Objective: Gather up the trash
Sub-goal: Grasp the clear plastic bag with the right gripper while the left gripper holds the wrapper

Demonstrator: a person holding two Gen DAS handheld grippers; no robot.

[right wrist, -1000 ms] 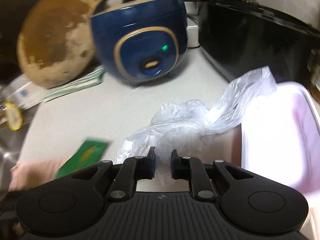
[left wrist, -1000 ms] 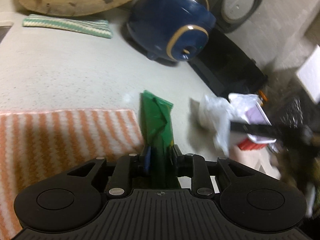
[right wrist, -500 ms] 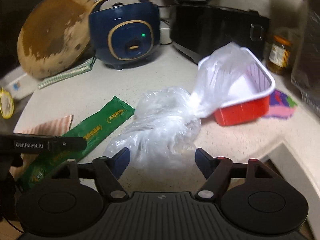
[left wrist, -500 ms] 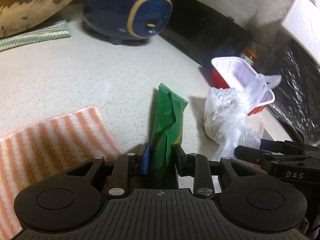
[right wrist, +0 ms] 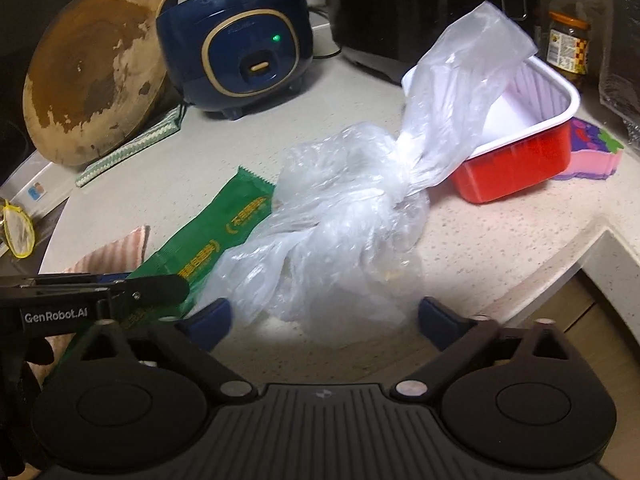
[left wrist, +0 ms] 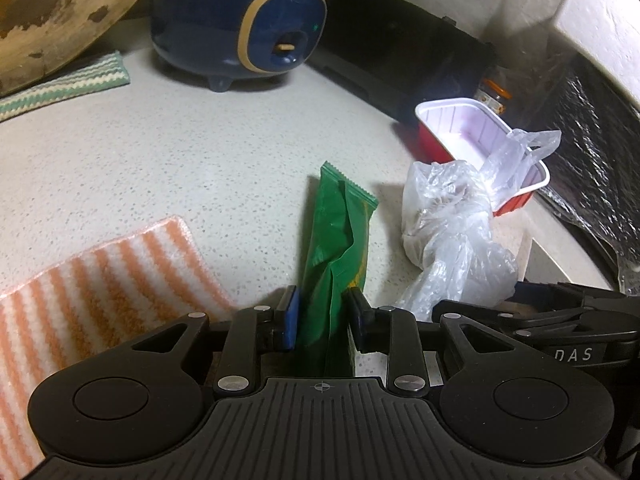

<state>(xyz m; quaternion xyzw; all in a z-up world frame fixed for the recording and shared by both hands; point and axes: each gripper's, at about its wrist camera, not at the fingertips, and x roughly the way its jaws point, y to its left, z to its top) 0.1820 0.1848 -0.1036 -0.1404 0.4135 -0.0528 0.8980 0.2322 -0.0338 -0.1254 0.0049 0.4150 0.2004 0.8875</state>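
Note:
A long green snack wrapper (left wrist: 336, 240) lies on the speckled counter (left wrist: 200, 168). Its near end stands creased between the pads of my left gripper (left wrist: 322, 312), which touch both its sides. To its right lies a knotted clear plastic bag (right wrist: 344, 232), whose loose tail drapes over a red tub with a white inside (right wrist: 520, 148). My right gripper (right wrist: 322, 314) has its jaws opening wide. The bag's near end sits between them, and neither pad touches it. The left gripper's finger (right wrist: 160, 284) shows at the left of the right wrist view.
At the back stand a navy rice cooker (right wrist: 240, 40), a black appliance (right wrist: 420, 8) and a round wooden board (right wrist: 92, 88). An orange-striped cloth (left wrist: 100, 288) lies left of the wrapper and a green-striped cloth (left wrist: 64, 88) under the board. The counter's front edge (right wrist: 580, 256) steps down at right.
My right gripper's jaws have spread from nearly closed on the bag to wide apart, letting it go. The left gripper rolled and shifted, with the green wrapper still between its pads.

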